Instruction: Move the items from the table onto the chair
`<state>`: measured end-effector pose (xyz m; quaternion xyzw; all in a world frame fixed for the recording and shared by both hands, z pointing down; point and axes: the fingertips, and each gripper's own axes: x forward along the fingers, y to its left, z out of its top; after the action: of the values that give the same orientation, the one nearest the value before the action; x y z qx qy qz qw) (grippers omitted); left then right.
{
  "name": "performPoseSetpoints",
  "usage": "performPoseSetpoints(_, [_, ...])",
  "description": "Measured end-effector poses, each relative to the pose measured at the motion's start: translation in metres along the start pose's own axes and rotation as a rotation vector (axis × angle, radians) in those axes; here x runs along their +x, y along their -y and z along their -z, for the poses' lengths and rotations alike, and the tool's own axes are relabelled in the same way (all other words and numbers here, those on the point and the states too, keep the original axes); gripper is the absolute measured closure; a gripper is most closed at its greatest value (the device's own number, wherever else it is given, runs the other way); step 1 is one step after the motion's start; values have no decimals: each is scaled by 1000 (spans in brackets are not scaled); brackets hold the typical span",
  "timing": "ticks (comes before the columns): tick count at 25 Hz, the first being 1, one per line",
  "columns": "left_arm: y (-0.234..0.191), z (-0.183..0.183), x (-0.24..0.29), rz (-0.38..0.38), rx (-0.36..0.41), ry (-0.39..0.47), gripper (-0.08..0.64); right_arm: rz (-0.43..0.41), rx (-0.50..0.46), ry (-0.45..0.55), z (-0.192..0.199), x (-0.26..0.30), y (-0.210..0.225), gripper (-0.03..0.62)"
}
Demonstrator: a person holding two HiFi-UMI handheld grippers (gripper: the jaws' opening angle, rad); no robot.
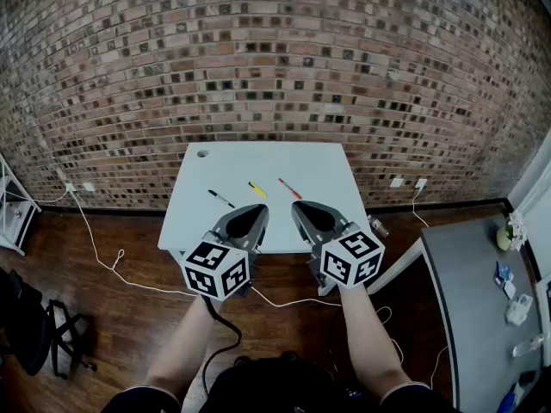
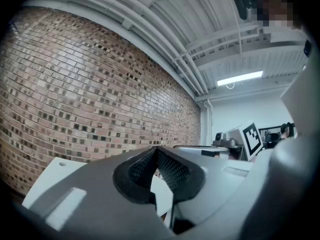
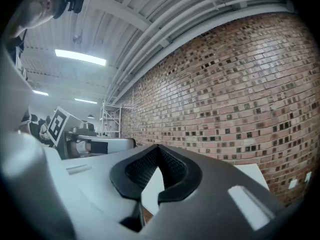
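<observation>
**Position.** In the head view the white table [image 1: 320,169] stands at frame centre against the brick wall. Three slim items lie on it in a loose row, apart from one another: a black pen [image 1: 220,199] at left, a short yellow marker [image 1: 257,189] in the middle and a red pen [image 1: 290,188] at right. All three are on the table; none has been moved.

**Grippers.** The left gripper [image 1: 255,213] and right gripper [image 1: 301,212] hang side by side over the table's near edge, just short of the pens. Each gripper view shows its jaw tips meeting, with nothing between them; both are empty.

**Chair.** No chair can be positively identified. A dark frame [image 1: 39,329] at lower left may be one; this is unconfirmed.

**Assessment.** The task appears to be at its start, with the first pick in hand. Recommended practice:
- Part the jaws before descending.
- Turn them to close across the pen's barrel, not along it.
- Come down near mid-length so the pen does not tip.
- Expect thin round barrels to roll on the smooth top.
- Confirm where the chair is before carrying.
</observation>
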<state>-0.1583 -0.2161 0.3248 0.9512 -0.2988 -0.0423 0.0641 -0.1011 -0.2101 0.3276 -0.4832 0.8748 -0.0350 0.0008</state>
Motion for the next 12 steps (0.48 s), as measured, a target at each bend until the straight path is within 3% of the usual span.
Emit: performPoseSetpoints(12, [12, 5, 23, -51, 0, 2, 548, -33, 12, -1, 1, -12, 27, 591])
